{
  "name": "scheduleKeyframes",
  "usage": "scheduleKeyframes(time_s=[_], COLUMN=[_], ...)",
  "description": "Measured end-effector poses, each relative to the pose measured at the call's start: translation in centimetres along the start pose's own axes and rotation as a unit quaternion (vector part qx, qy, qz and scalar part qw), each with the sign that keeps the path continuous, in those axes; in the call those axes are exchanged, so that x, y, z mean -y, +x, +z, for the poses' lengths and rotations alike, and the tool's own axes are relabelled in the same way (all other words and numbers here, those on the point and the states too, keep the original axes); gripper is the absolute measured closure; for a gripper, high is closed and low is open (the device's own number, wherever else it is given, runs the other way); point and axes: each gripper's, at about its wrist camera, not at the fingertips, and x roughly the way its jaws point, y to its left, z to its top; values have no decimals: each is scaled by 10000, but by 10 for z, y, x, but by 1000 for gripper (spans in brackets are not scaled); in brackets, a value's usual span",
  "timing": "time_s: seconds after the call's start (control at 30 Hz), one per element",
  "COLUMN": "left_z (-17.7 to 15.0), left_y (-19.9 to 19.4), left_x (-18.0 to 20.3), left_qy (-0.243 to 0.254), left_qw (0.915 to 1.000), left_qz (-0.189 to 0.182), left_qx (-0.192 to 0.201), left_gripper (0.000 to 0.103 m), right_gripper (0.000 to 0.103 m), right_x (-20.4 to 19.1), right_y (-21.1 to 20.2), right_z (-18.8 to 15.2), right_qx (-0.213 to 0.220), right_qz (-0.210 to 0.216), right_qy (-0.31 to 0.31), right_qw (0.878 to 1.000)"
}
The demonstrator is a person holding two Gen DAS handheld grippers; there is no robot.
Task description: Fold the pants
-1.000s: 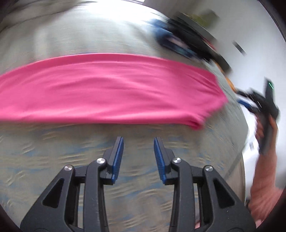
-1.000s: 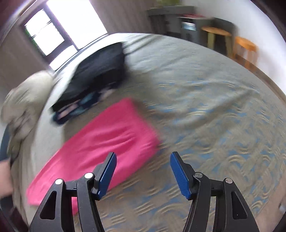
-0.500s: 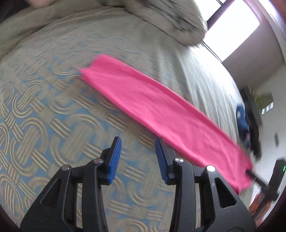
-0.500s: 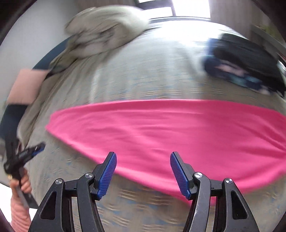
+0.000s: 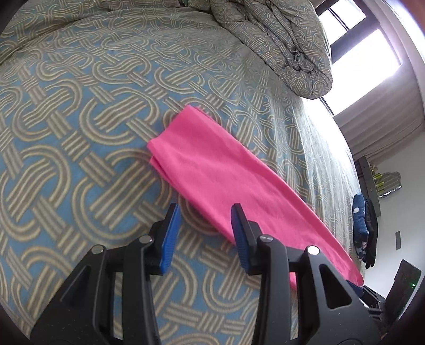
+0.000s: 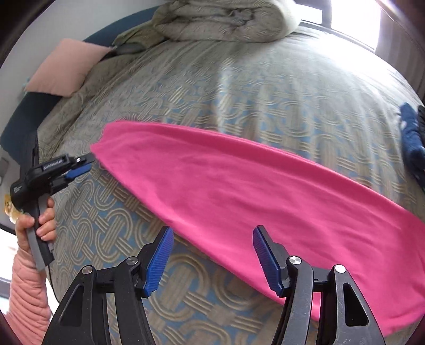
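Note:
Pink pants lie folded lengthwise as a long strip on the patterned bedspread. My left gripper is open near one narrow end, its right finger over the strip's near edge, and nothing is pinched. In the right wrist view that left gripper sits just off the left tip of the pants, held by a hand in a pink sleeve. My right gripper stands wide open above the strip's near long edge, with nothing in it.
A rolled duvet lies at the head of the bed, with a pink pillow to its left. Dark blue and black clothes lie at the bed's right side. Bright windows are behind.
Both views have swung and rolled across the bed. The left gripper has come to the strip's narrow end. The right gripper now hangs over the near long edge. Both stayed empty.

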Motion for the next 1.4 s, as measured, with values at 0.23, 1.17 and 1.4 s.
scheduleKeyframes(time_s=[0.23, 1.17, 1.4], left_z=[10, 27, 25], left_y=[9, 19, 21], left_x=[-7, -14, -26], left_qy=[-11, 179, -382], left_qw=[9999, 9998, 9977], left_qz=[-124, -105, -547], left_qx=[12, -61, -125], left_gripper=[63, 92, 64], right_gripper=[39, 39, 39], right_x=[-24, -28, -39], right_y=[19, 54, 65], right_z=[9, 47, 49], right_qx=[-141, -260, -348], right_qz=[32, 539, 793], right_qy=[-138, 564, 551], right_qw=[9998, 9966, 9947])
